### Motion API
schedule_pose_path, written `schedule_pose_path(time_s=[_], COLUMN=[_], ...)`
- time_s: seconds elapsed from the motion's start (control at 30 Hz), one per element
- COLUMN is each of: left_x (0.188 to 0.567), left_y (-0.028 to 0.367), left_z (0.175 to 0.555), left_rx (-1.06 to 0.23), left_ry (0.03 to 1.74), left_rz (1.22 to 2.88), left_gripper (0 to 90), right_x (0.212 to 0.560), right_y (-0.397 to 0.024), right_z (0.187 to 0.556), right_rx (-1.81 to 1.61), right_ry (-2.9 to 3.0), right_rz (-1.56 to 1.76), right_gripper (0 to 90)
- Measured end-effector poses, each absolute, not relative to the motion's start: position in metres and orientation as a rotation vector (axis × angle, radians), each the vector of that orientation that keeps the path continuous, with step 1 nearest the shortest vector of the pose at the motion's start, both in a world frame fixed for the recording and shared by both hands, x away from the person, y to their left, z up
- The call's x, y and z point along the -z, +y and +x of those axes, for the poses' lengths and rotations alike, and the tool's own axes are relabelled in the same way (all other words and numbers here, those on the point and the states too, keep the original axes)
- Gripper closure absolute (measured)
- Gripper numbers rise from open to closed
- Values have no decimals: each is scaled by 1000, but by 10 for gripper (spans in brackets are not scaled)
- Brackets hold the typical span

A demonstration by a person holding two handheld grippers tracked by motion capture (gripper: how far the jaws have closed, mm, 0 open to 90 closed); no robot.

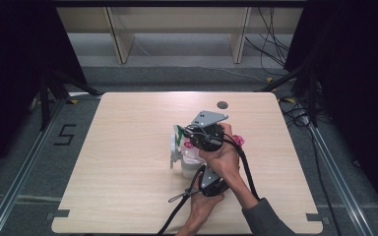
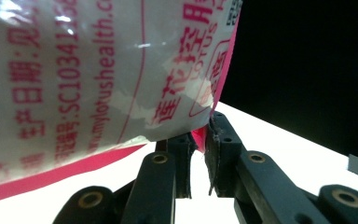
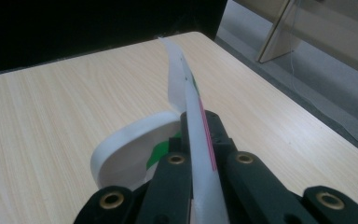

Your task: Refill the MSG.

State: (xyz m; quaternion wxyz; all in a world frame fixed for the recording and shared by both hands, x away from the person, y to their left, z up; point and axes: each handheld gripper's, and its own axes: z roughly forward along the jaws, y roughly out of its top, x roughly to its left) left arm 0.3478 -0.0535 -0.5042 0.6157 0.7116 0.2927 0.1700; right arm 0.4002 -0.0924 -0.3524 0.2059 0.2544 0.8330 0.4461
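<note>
Two grippers clamp one printed bag [image 2: 98,74] above the desk [image 1: 128,162]: left gripper [image 2: 199,140] on its pink corner, right gripper [image 3: 200,135] on its upper edge; white bowl [image 3: 126,154] beneath.

Left gripper [image 1: 211,183]: held low near the person, jaws pinched on a thin edge | Right gripper [image 1: 205,135]: held farther out, just beyond the left, jaws clamped on a thin sheet edge | Forearms: enter from the bottom edge, close together, right above left.
</note>
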Motion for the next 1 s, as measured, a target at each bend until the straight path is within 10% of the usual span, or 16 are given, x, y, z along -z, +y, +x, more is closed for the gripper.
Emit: schedule_pose_path(time_s=[1.0], left_x=[502], left_y=[-53], left_z=[345], left_rx=[-386], left_ry=[671], left_rz=[1636], left_gripper=[802], right_x=[351], right_y=[-92], right_z=[397], right_rx=[-1236], right_ry=[2326], right_rz=[665], right_gripper=[900])
